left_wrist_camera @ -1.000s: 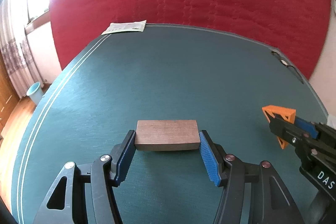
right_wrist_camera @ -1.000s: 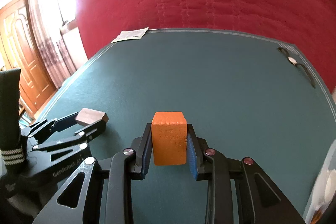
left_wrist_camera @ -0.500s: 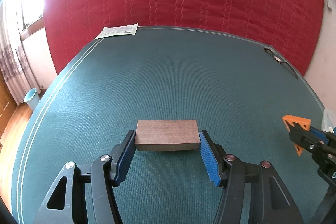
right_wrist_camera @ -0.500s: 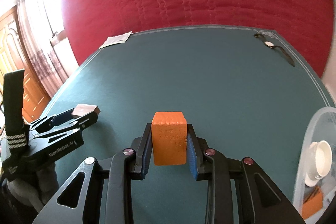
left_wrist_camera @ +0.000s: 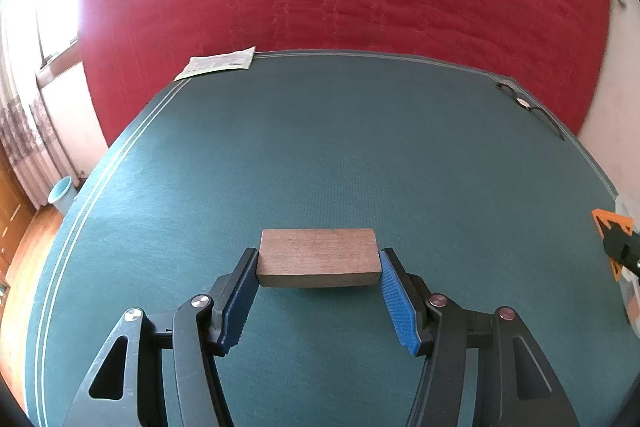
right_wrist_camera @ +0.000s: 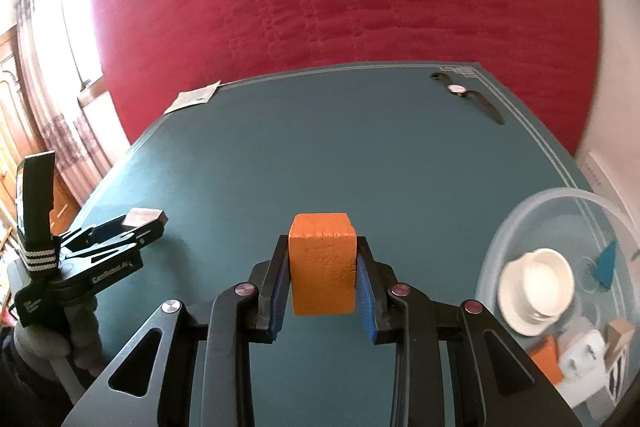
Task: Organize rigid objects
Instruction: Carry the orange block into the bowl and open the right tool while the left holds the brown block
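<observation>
Between the right gripper's (right_wrist_camera: 322, 281) pads an orange block (right_wrist_camera: 322, 263) sits clamped, with the clear bin (right_wrist_camera: 520, 223) just to its right, likely its destination; the left gripper (left_wrist_camera: 318, 293) grips a brown wooden block (left_wrist_camera: 318, 257) by its ends above the counter (left_wrist_camera: 320, 147).

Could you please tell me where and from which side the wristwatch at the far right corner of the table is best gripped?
Grip the wristwatch at its round case, coming from above with the jaws across the case's width. It lies flat and stretched out on the table, and the thin strap offers little to pinch.
</observation>
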Available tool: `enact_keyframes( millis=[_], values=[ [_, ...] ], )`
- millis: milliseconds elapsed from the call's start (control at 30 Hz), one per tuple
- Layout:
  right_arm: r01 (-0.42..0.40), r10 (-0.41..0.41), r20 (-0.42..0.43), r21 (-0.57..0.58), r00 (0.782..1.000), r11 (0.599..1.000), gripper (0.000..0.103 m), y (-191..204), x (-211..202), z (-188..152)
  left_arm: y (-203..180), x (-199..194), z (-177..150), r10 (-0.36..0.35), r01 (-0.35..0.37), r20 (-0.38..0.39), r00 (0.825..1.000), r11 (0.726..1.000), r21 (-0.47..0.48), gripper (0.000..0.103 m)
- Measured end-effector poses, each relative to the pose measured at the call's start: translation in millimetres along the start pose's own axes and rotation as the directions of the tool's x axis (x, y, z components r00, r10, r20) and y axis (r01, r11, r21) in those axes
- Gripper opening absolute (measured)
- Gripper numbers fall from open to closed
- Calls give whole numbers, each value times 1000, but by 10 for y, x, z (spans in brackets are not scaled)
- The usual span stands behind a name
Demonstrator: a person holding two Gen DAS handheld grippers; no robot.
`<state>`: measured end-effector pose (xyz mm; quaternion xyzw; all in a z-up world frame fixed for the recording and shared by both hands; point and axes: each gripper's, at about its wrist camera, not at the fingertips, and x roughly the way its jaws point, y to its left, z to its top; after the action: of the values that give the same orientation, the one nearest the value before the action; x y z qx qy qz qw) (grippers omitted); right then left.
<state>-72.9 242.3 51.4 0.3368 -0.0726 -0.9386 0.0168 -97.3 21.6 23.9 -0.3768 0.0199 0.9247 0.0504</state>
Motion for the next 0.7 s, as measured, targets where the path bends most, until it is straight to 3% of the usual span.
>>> enact_keyframes(
  millis=[400,700],
  values=[
    [86,-88,53,40,995,995,31,-367,-301,-15,-281,1,16,-70,72,-51,996,997,33,62],
    [204,-217,93,137,972,969,31,-944,-608,-50,-618,-41,75,-105,108,-44,994,991,85,62]
  ],
)
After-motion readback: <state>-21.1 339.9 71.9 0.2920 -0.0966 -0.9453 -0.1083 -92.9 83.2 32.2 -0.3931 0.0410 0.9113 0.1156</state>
